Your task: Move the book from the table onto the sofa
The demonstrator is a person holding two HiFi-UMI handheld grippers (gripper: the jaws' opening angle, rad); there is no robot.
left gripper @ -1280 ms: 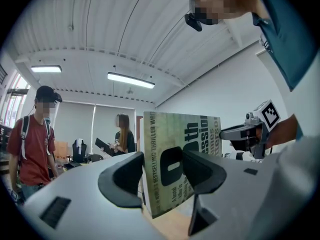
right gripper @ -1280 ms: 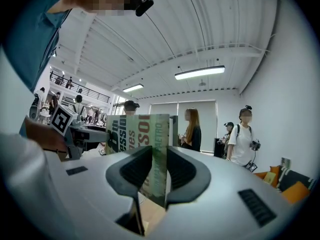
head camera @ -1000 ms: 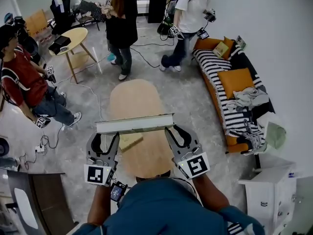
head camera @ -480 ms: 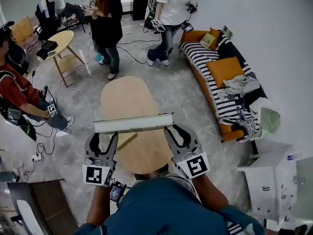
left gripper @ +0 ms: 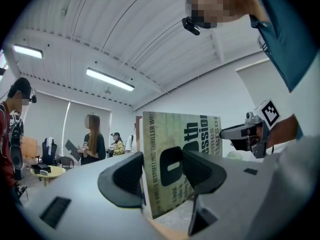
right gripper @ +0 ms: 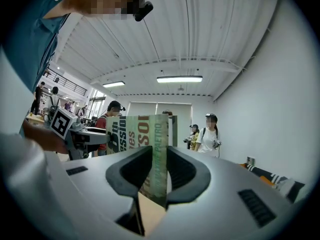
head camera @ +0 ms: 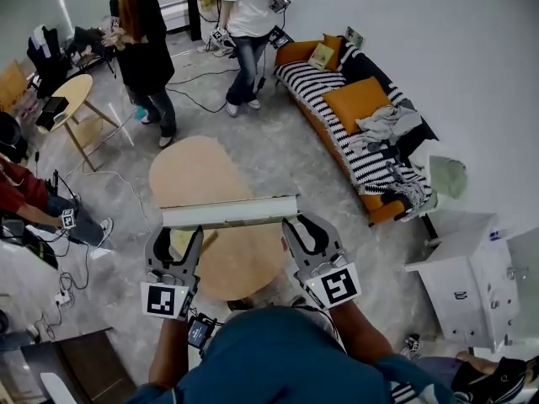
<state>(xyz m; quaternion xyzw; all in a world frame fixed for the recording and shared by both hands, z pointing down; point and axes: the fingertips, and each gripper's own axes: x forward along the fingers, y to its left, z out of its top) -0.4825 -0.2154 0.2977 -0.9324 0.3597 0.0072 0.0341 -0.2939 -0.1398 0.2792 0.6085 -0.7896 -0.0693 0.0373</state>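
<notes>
The book (head camera: 229,211) hangs level and edge-on over the near end of the oval wooden table (head camera: 195,175), held by both ends. My left gripper (head camera: 180,231) is shut on its left end and my right gripper (head camera: 300,224) on its right end. In the left gripper view the greenish printed cover (left gripper: 176,149) stands upright between the jaws of the left gripper (left gripper: 162,171). The right gripper view shows the book (right gripper: 145,131) pinched by the right gripper (right gripper: 159,171). The striped sofa (head camera: 354,133) with orange cushions stands along the wall at upper right.
Two people (head camera: 143,45) stand beyond the table near the sofa's far end. A seated person (head camera: 21,200) is at the left. A small round table (head camera: 72,99) stands at the far left, a white cabinet (head camera: 459,272) at right. Cables (head camera: 126,183) lie on the floor.
The scene has slid leftwards in the head view: table, people and sofa have all shifted left. The book stays gripped between both grippers, unchanged in the picture.
</notes>
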